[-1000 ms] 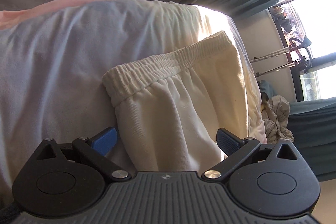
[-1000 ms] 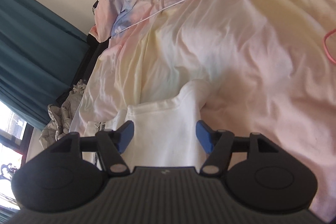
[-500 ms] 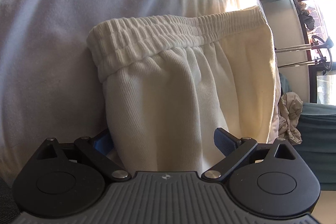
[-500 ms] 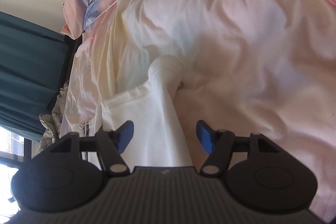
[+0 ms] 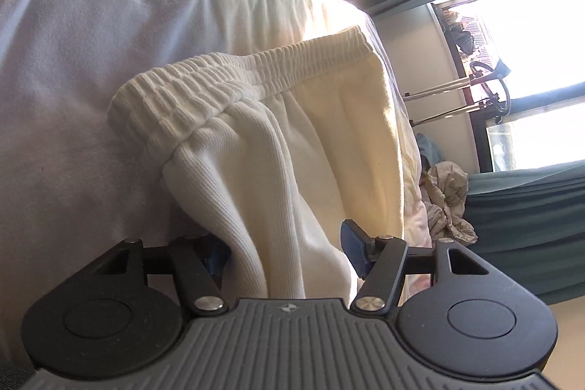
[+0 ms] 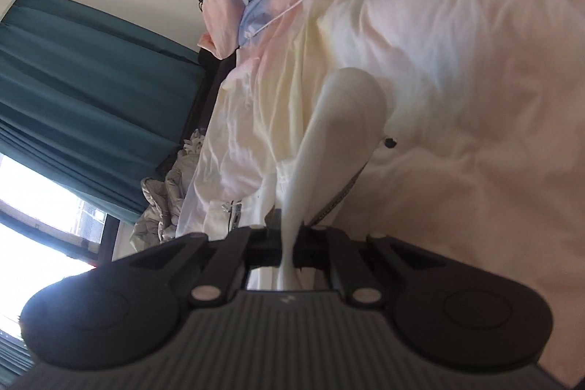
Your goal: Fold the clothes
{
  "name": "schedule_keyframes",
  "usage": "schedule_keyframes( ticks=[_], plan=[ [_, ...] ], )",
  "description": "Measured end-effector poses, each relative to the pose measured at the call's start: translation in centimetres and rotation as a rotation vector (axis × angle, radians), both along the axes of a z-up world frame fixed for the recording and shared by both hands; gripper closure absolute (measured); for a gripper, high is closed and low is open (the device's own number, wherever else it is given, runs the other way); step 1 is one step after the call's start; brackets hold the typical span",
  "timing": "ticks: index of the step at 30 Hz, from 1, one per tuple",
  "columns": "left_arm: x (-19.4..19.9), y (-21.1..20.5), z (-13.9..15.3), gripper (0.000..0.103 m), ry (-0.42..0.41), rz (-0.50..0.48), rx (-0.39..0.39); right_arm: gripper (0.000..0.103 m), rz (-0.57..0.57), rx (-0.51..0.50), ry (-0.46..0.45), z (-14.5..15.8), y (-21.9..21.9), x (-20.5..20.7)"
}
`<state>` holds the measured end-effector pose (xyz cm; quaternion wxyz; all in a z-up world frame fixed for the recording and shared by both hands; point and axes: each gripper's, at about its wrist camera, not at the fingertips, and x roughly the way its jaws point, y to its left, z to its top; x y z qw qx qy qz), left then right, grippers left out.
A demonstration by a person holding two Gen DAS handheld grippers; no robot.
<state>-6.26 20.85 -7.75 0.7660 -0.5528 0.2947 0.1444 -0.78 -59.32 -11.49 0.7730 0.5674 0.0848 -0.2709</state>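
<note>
Pinching a thin fold of the cream sweatpants [image 6: 340, 134] at the bottom centre of its view, the right gripper [image 6: 289, 254] has just snapped its jaws tight on the cloth, which rises from them to a rounded hump mid-frame. The left gripper [image 5: 285, 251] has just been closing too; bunched sweatpants fabric fills the gap between its blue pads [image 5: 353, 253], though whether they press it I cannot tell. Beyond, the ribbed waistband [image 5: 234, 86] arcs across the centre, lying on the pale pastel bedsheet [image 6: 457, 42]. Teal curtains [image 6: 80, 97] hang at far left.
</note>
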Motion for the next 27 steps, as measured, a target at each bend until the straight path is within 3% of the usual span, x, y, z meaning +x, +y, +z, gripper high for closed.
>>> schedule_keyframes(
  ticks=[5,7,10,11,19,23,27],
  plan=[
    [0.9,-0.8,-0.2,0.038,0.053,-0.005,0.031,0.099,-0.006,0.04,0.11,-1.0,-0.5,0.4],
    [1.0,-1.0,-0.2,0.046,0.064,-0.005,0.044,0.099,-0.026,0.075,0.129,-1.8,-0.9,0.2],
    [1.0,-1.1,0.0,0.074,0.059,0.008,0.057,0.099,-0.038,0.076,0.131,-1.8,-1.0,0.0],
    [0.9,-1.0,0.1,0.088,0.05,0.013,0.055,0.099,-0.039,0.069,0.125,-1.7,-0.9,-0.1],
    [-0.4,0.5,3.7,0.092,-0.124,0.037,-0.009,0.1,-0.052,-0.007,-0.035,2.8,0.0,-1.1],
    [3.6,1.1,7.0,0.093,-0.164,0.018,0.024,0.1,-0.003,-0.079,-0.059,5.8,-0.4,3.0],
    [10.3,1.1,9.8,0.093,-0.207,0.006,0.077,0.1,0.038,-0.169,-0.049,8.2,-1.0,9.6]
  ],
)
